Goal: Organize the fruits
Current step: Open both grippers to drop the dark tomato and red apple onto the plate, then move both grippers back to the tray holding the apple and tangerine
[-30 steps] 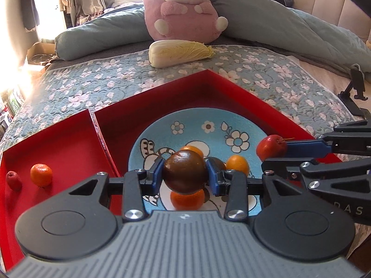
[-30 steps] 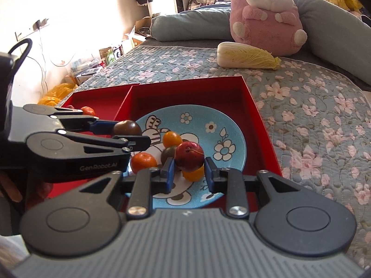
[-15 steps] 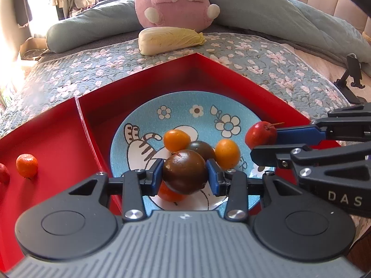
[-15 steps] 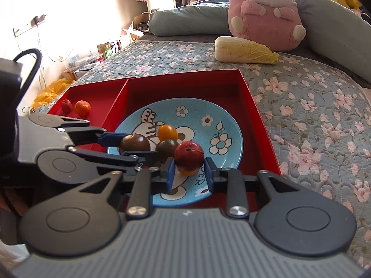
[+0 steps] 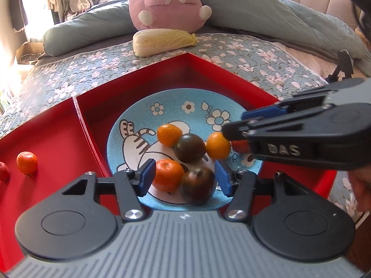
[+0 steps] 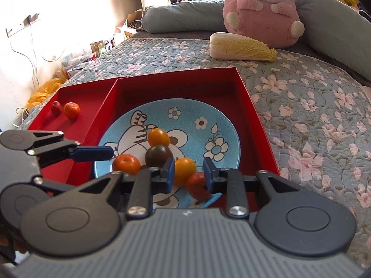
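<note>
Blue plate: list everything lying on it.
Three orange fruits, two dark fruits, one red fruit, partly covered by the right gripper. The plate beneath them is hidden.

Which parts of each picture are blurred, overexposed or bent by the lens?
Left wrist view: the nearest dark fruit is motion-blurred, while the other fruits on the blue plate look sharp; the picture's far left edge is washed out. Right wrist view: the window wall is blown white, and the red tray edges bow.
</note>
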{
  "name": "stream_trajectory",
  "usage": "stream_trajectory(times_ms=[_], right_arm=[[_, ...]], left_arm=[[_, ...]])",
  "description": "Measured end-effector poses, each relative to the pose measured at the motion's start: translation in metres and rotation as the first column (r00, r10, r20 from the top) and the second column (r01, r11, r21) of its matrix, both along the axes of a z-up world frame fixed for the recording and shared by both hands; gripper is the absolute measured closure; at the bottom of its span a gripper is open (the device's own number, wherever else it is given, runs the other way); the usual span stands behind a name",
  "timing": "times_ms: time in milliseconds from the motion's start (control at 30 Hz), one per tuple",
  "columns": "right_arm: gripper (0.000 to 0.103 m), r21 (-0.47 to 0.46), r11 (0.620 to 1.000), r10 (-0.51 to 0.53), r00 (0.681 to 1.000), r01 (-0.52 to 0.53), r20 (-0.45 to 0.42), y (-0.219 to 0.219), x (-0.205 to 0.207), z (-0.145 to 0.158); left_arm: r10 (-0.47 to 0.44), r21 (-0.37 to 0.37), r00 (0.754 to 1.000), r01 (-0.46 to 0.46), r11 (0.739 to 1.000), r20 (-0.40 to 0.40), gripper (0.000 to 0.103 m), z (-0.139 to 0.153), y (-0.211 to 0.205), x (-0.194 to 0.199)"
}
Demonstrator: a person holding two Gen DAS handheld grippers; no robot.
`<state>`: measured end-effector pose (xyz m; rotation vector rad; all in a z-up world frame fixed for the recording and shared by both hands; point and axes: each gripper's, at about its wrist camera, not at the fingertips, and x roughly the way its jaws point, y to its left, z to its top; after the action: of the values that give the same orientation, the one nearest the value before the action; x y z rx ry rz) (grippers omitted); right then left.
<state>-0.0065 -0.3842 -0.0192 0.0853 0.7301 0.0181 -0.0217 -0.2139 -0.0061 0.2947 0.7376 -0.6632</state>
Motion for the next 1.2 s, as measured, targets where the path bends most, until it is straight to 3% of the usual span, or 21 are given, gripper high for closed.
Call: stream_trajectory(times_ms=[400,633,1000,1200], right_arm=[[0.072,-0.021,1.0,-0.004,1.0,0.004,-0.009,0.005,0.016,-0.004],[0.072,-0.011,1.0,0.001,1.0,-0.001,0.007,0.011,0.015,0.005],[0.072,-0.005,0.994,0.106,0.993,-0.106,0.05,0.057,0.032,0.025],[0.072,0.008,0.984,0.179,0.982,-0.18,0.067,0.09,0.052,0.035]], left_arm=[[-0.015,-0.008,1.0,0.015,1.0,0.004,0.039,0.003,0.006,-0.012],[0.034,-0.041,0.999,-0.034,0.999,0.002,0.038,0.014,0.019,-0.006],[0.204,-0.003,0.979,-0.204,0.979,0.016,0.038,0.024,0.086,0.03],[0.345,0.013,0.939,-0.345,0.939,0.016,0.038,0.025,0.139,0.054]])
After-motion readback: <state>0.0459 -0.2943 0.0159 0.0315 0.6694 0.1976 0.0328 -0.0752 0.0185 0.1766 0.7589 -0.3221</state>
